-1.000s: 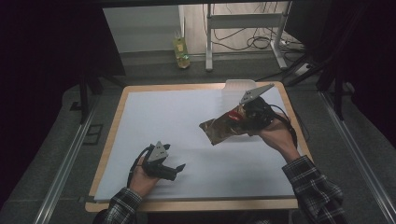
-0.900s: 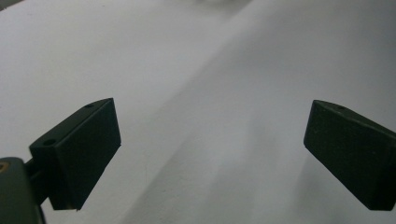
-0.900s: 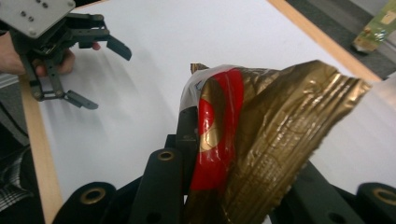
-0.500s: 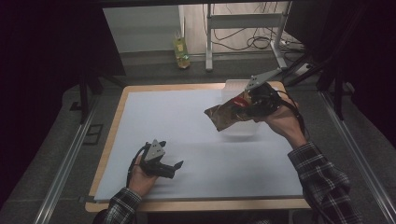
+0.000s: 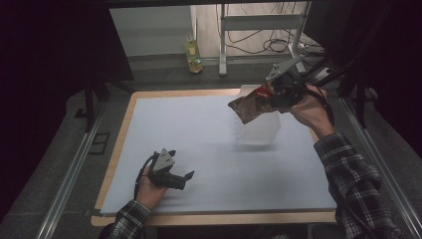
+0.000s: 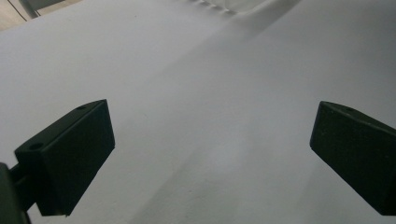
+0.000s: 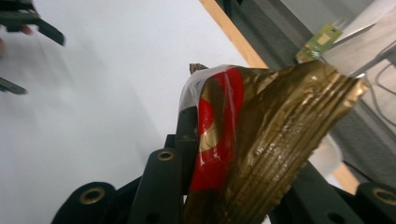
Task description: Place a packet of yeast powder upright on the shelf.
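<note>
Above the clear bin (image 5: 259,130), right claw (image 5: 263,99) clamps a gold packet (image 7: 271,140).

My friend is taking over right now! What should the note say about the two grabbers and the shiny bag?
Right gripper: shut on the gold and red packet, held up in the air over the clear bin at the far right of the table.
Left gripper: open, holding nothing, low over the table near the front edge.
Done: packet picked up.
Left, most likely: lower the packet into the bin and let go.
</note>
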{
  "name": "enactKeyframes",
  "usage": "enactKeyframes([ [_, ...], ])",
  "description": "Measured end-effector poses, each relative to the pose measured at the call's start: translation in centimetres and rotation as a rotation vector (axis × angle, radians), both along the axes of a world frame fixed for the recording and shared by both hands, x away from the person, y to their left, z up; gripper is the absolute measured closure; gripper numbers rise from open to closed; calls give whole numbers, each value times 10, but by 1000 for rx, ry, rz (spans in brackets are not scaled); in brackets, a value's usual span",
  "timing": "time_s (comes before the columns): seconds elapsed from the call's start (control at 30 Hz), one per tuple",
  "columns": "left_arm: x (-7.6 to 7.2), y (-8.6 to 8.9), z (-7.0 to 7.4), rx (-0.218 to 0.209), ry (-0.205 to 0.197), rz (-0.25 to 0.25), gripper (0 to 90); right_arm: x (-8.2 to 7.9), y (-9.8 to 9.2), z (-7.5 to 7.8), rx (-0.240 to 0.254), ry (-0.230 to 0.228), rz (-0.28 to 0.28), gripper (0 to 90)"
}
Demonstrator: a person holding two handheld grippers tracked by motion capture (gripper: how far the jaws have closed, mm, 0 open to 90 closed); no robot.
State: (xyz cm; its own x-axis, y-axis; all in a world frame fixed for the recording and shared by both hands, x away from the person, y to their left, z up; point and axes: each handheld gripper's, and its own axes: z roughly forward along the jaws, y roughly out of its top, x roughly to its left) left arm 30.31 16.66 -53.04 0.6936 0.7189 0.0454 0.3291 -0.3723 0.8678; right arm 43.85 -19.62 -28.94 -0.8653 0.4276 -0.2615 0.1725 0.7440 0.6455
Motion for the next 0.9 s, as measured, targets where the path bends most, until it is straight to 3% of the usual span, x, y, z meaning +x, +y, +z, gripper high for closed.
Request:
enactKeyframes([
  [0.3, 0, 0, 0, 5, -8, 3, 3, 22, -7, 1, -91, -45, -2, 731],
  [0.63, 1, 1, -1, 10, -6, 8, 4, 45, -12, -10, -187, -72, 22, 730],
  [0.9, 1, 3, -2, 9, -1, 16, 5, 64, -11, -25, -254, -68, 71, 730],
])
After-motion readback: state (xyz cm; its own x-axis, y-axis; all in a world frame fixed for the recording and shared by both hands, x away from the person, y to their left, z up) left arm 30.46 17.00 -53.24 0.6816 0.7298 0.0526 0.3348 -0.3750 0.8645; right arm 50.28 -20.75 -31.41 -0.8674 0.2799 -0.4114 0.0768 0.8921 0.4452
